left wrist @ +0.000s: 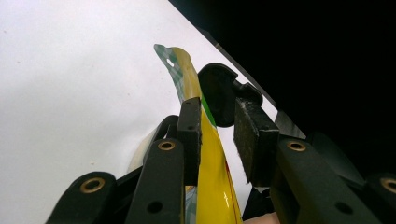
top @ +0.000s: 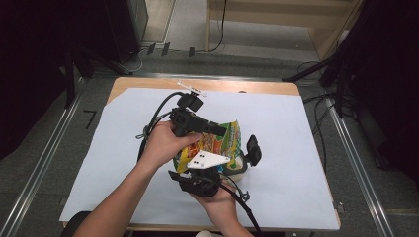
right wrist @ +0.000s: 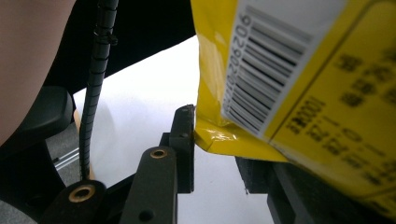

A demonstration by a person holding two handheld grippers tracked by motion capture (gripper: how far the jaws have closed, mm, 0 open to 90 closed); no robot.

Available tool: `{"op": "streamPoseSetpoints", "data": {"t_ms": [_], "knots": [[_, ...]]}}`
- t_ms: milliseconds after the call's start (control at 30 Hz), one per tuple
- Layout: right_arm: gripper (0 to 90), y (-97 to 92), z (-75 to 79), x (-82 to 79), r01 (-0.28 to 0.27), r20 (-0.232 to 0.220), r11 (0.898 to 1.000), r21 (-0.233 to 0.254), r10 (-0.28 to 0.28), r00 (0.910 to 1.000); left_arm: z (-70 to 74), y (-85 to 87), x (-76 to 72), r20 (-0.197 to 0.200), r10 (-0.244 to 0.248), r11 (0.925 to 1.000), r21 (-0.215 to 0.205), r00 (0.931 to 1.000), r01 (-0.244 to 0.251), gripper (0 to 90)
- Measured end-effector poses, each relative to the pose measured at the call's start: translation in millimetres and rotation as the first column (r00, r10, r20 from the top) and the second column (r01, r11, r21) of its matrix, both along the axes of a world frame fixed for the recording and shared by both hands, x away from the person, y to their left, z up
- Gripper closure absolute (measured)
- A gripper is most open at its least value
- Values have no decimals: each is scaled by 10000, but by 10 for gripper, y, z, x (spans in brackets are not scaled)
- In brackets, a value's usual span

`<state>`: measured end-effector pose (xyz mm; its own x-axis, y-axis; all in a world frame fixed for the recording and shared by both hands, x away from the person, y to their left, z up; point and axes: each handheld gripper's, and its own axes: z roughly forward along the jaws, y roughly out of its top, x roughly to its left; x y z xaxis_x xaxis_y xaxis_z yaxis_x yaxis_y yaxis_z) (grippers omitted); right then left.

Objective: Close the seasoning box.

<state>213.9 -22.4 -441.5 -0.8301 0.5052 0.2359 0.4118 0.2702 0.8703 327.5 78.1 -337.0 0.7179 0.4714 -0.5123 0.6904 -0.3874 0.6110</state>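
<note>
A yellow snack bag (top: 225,140) with a colourful print stands upright in the middle of the white sheet, over a white rounded thing (top: 238,170). My left gripper (top: 222,129) reaches it from the left. In the left gripper view the bag (left wrist: 212,177) runs edge-on between the jaws of the gripper (left wrist: 217,126); it lies against the left pad (left wrist: 190,135), and a sliver of gap shows at the right pad. My right gripper (top: 216,168) comes from below. Its jaws (right wrist: 217,140) stand apart, and the bag's barcode corner (right wrist: 303,93) touches the left pad and covers the right one.
A white paper sheet (top: 286,128) covers most of the wooden table (top: 247,86). A small white object (top: 190,89) lies at the far edge. A black rounded piece (top: 253,149) stands just right of the bag. Metal rails and cables flank the table on the floor.
</note>
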Motion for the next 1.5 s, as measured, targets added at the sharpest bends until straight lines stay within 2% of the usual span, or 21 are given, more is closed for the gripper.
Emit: {"op": "streamPoseSetpoints", "data": {"t_ms": [167, 567, 867, 1000, 1500], "knots": [[713, -4, 3, -1, -24, 52, 10000, -46, 25, 10000, -5, 4, 6, -24, -1, 10000, 27, 10000, 1, 728], [711, 6, -11, -13, -32, -180, 10000, 73, 34, 9998, -32, -7, 19, -112, -27, 9997, 227, 9999, 29, 727], [711, 4, 7, -18, -64, -104, 10000, 20, 65, 9999, -33, 22, 43, -203, 118, 9998, 173, 9997, -115, 727], [710, 4, 19, -20, -65, -99, 10000, 28, 65, 9999, -18, 25, 37, -127, 100, 9999, 103, 9999, -98, 726], [707, 7, 21, -21, -82, -172, 10000, 41, 83, 9998, -32, 25, 49, -222, 140, 9997, 203, 9997, -135, 726]]}}
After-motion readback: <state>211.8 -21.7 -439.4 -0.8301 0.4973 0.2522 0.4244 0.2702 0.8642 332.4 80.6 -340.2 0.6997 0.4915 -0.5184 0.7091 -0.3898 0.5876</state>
